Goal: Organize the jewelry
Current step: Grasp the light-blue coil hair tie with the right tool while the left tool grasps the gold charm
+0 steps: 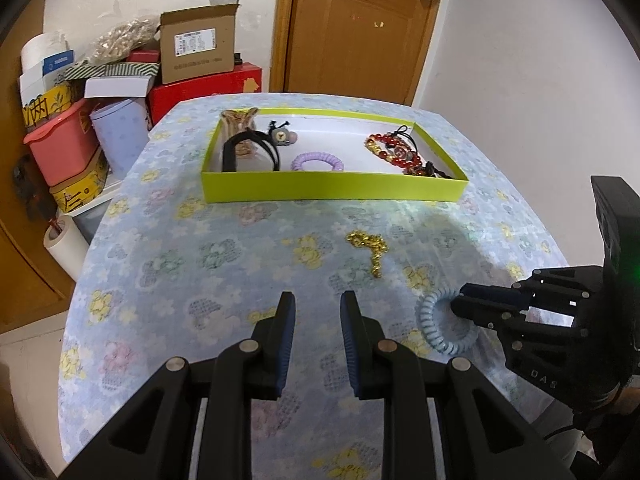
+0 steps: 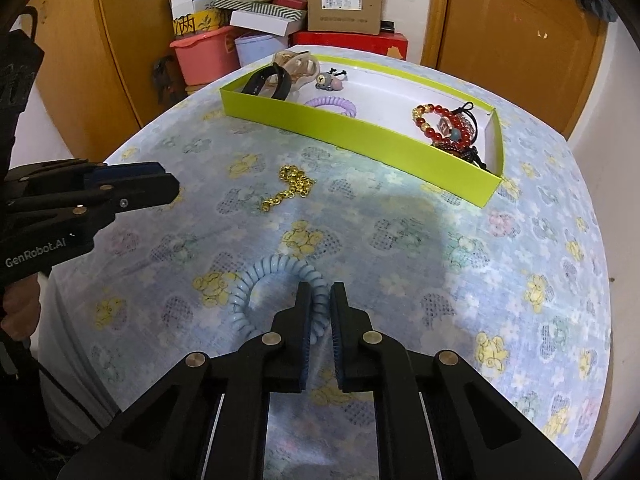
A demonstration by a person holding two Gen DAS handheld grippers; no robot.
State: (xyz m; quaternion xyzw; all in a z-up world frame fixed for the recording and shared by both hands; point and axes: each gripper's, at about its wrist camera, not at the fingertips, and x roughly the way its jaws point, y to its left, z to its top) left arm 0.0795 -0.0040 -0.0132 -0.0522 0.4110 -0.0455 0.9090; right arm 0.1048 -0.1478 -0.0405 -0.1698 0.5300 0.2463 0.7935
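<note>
A light blue coil hair tie (image 2: 256, 280) lies on the floral tablecloth; my right gripper (image 2: 320, 294) is shut on its right side, also seen in the left wrist view (image 1: 460, 300) with the tie (image 1: 432, 328). A gold chain (image 1: 368, 248) (image 2: 290, 186) lies loose on the cloth between the tie and the green tray (image 1: 332, 190) (image 2: 360, 132). The tray holds a purple coil tie (image 1: 316, 160), red bead bracelets (image 1: 396, 154), a black headband (image 1: 240, 148) and a small charm (image 1: 282, 136). My left gripper (image 1: 318, 304) is open and empty above the cloth, near the chain.
The round table (image 1: 160, 260) has its edge close at left and right. Boxes, a pink tub (image 1: 60, 148) and a cardboard carton (image 1: 196, 48) are stacked behind the table at left. A wooden door (image 1: 352, 28) stands behind.
</note>
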